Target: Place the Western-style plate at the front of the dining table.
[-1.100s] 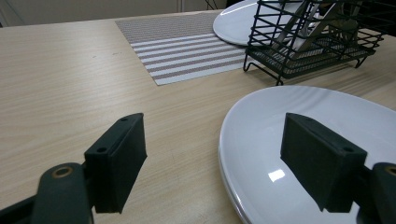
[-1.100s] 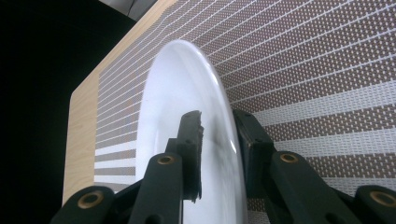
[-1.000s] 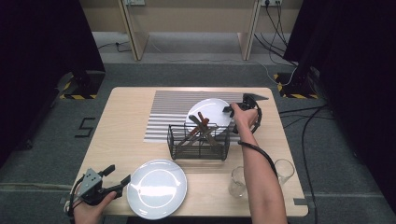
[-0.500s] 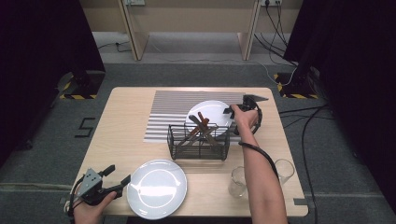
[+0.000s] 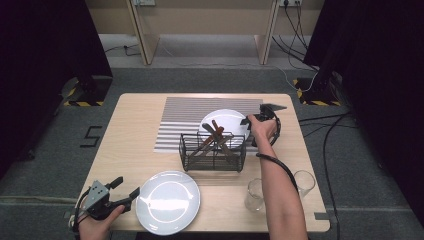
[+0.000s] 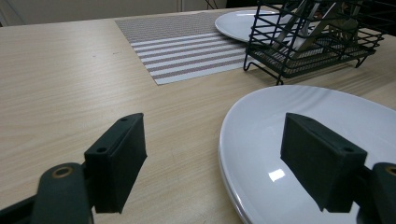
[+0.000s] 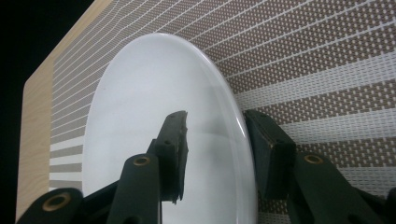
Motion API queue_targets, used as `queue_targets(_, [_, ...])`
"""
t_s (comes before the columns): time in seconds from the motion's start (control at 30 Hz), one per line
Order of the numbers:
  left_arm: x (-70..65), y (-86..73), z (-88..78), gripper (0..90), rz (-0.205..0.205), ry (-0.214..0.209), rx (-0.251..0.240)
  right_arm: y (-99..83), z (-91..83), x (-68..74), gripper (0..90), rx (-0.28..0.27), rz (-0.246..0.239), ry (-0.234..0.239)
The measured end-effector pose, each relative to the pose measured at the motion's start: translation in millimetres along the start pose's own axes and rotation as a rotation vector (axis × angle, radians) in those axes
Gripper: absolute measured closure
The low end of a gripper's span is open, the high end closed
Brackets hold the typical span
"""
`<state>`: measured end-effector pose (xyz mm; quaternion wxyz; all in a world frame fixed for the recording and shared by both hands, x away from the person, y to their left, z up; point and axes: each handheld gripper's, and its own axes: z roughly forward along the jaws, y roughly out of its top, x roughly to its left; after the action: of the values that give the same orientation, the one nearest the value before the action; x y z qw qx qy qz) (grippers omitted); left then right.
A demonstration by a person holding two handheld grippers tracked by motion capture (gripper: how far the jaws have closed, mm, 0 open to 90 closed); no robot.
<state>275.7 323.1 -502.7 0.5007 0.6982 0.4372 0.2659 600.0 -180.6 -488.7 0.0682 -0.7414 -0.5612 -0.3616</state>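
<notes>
A white plate (image 5: 227, 121) lies on the striped placemat (image 5: 180, 117) behind a black wire basket (image 5: 212, 150) that holds wooden-handled cutlery. My right gripper (image 5: 248, 121) is at that plate's right edge. In the right gripper view its jaws (image 7: 217, 119) straddle the plate's rim (image 7: 140, 102); they have just been opening and the pads stand clear of the rim. A second white plate (image 5: 167, 200) sits at the table's front. My left gripper (image 5: 126, 187) rests open just left of it, with that plate's rim (image 6: 317, 107) reaching between the jaws (image 6: 212, 135) untouched.
Two clear glasses (image 5: 254, 194) (image 5: 304, 184) stand at the front right, beside the right forearm. The wire basket (image 6: 308, 42) sits mid-table between the two plates. Bare wood lies left of the placemat (image 6: 187, 46). Cables trail over the floor to the right.
The right hand stays at the far plate's edge with hardly any shift. The left gripper, both plates and the basket have kept their places.
</notes>
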Motion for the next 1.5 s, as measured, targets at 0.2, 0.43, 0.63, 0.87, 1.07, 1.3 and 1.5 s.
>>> queue_targets(0.2, [0.0, 0.0, 0.2, 22.0, 0.001, 0.0, 0.002, -0.3, 1.0, -1.4, 59.3, 0.004, -0.014, -0.022])
queue_targets(0.43, [0.2, -0.2, 0.6, 21.9, -0.002, -0.001, 0.002, 0.4, 0.3, -3.2, 59.5, -0.005, -0.025, -0.036])
queue_targets(0.63, [-0.3, 0.0, 0.5, 22.0, 0.0, -0.001, 0.003, 2.3, -4.5, -1.5, 59.0, -0.013, -0.04, -0.047])
queue_targets(0.87, [-0.2, 0.0, 0.3, 21.9, -0.001, 0.001, 0.0, 3.2, -12.1, -1.4, 57.8, -0.032, -0.053, -0.056])
queue_targets(1.07, [0.5, 0.5, -1.3, 21.8, -0.007, 0.0, -0.003, 1.0, -24.2, 0.1, 55.7, -0.045, -0.075, -0.054])
queue_targets(1.3, [-1.9, 3.2, -0.8, 21.6, -0.005, -0.004, -0.011, -3.0, -40.6, 0.8, 54.3, -0.053, -0.093, -0.044])
queue_targets(1.5, [-1.6, 4.9, 0.2, 20.5, -0.009, -0.005, -0.011, -8.3, -48.5, -0.9, 53.2, -0.062, -0.096, -0.037])
